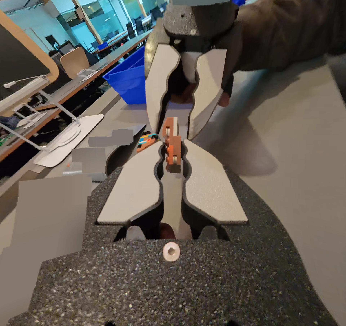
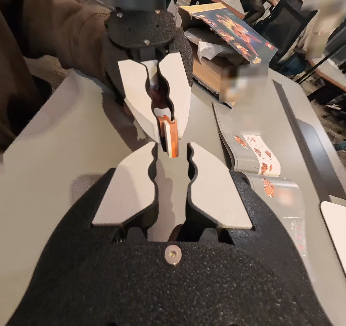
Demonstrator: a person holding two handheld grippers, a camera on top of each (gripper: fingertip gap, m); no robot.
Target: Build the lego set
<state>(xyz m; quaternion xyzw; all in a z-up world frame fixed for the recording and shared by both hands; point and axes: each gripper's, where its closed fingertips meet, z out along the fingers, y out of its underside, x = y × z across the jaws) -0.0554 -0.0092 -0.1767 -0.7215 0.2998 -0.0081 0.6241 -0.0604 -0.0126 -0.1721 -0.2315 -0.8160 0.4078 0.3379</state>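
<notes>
A small brown and orange lego assembly (image 1: 175,148) with a white plate on one side is held in the air above the grey table (image 1: 280,148). My left gripper (image 1: 173,144) is shut on it. In the right wrist view the assembly (image 2: 171,142) hangs from the left gripper (image 2: 169,135), which reaches in from the top. My right gripper (image 2: 171,145) faces it with its jaws open; the fingertips stand on either side of the assembly's free end without touching it. The right gripper also shows in the left wrist view (image 1: 174,137).
A blue bin (image 1: 129,80) stands behind the grippers. A small colourful lego build (image 1: 147,141) lies on the table. A torn lego box (image 2: 234,32) and an open instruction booklet (image 2: 258,154) lie to my right. A white lamp base (image 1: 71,139) sits at left. Only a small space, under 4 cm, lies between the two pairs of fingers.
</notes>
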